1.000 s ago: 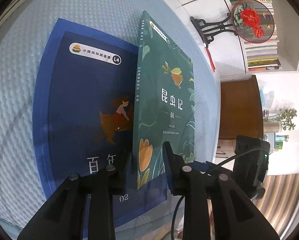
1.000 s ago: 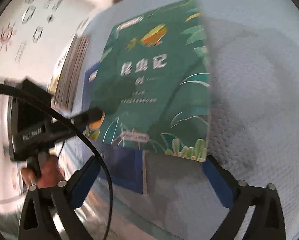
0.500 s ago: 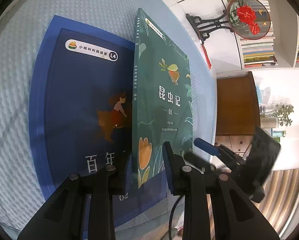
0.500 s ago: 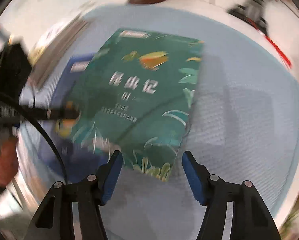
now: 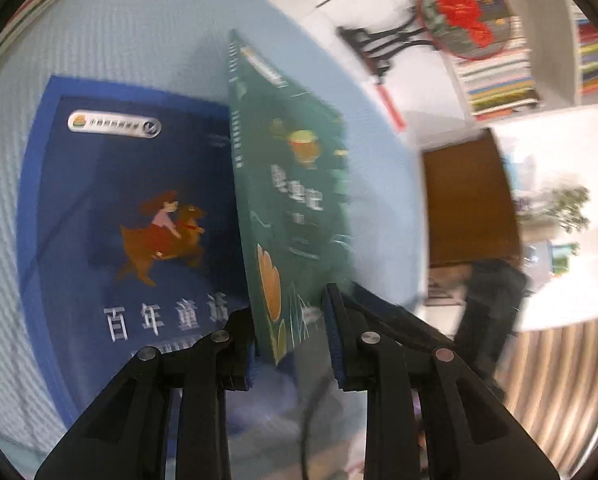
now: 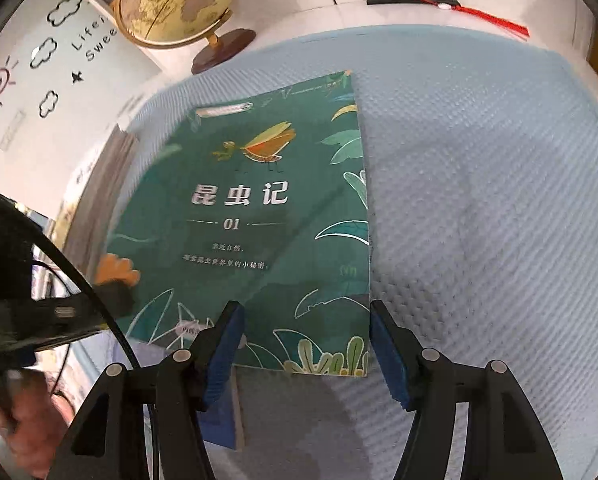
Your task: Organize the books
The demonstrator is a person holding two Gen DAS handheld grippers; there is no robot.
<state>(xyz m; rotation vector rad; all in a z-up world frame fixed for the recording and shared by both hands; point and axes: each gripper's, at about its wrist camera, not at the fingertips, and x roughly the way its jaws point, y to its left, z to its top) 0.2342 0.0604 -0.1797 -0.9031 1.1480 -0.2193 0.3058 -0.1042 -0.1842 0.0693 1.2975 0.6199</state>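
A: What does the left gripper (image 5: 291,332) have?

B: Its jaws have just been closing, and they pinch the near corner of the green book (image 5: 295,216), which tilts up off the blue book (image 5: 131,208). The blue book lies flat on the pale blue mat (image 5: 139,32).

A: And the right gripper (image 6: 303,344)?

B: About half open. Its two blue pads flank the green book's lower right corner, and whether they touch it cannot be told; it looks like nothing is gripped.

A: How far along is the tidying?

B: Early, by the look of it. Neither book is yet put away. The green one is only partly raised, and the blue one is untouched. A bookshelf (image 5: 499,80) stands in the background, beyond a round fan on a stand (image 5: 459,20); a globe (image 6: 175,0) sits past the mat.

A: What remains?

B: Probably lifting the green book clear, placing it, then handling the blue one.
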